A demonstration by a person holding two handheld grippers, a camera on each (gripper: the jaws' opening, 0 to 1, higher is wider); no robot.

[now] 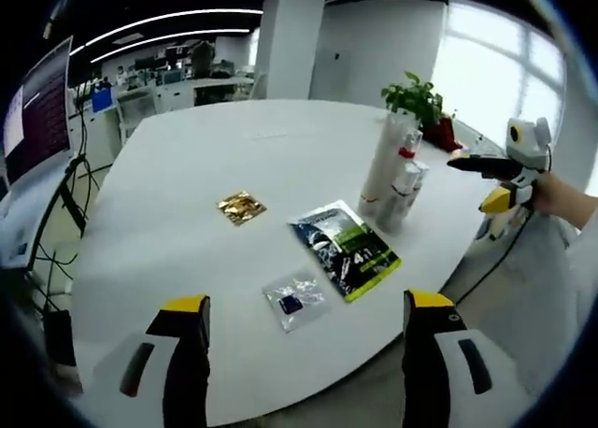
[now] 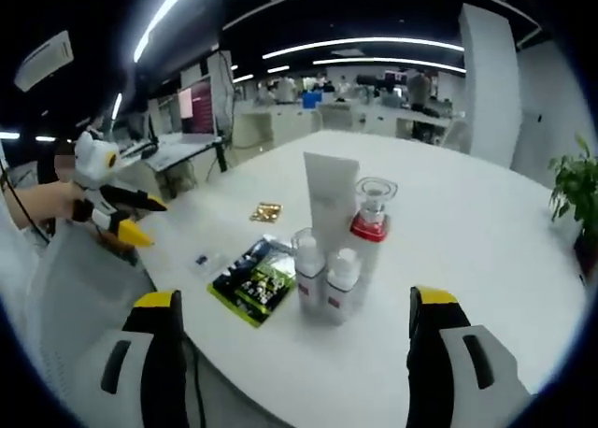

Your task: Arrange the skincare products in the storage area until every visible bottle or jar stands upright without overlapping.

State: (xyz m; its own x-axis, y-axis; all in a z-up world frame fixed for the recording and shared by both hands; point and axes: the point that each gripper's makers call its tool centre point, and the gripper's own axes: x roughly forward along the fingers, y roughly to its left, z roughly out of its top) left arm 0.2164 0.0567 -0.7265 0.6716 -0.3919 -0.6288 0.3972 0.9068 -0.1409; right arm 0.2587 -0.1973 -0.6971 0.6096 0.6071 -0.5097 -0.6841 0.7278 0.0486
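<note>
A tight cluster of skincare products stands upright near the table's edge. It holds a tall white tube (image 1: 381,162) (image 2: 330,196), a bottle with a red collar and clear cap (image 1: 407,152) (image 2: 372,215), and two small white bottles (image 1: 400,202) (image 2: 324,278). In the left gripper view, my left gripper (image 1: 308,306) is open low over the table's near side, well short of the cluster. My right gripper (image 2: 292,297) is open too, with the small bottles just ahead between its jaws. Each gripper also appears in the other's view: right gripper (image 1: 486,180), left gripper (image 2: 138,218).
Flat on the white round table (image 1: 206,148) lie a dark and green packet (image 1: 344,249) (image 2: 250,280), a gold sachet (image 1: 241,206) (image 2: 266,211) and a small clear sachet (image 1: 295,299) (image 2: 201,258). A potted plant (image 1: 416,96) (image 2: 575,185) stands beyond the cluster. Desks and monitors fill the background.
</note>
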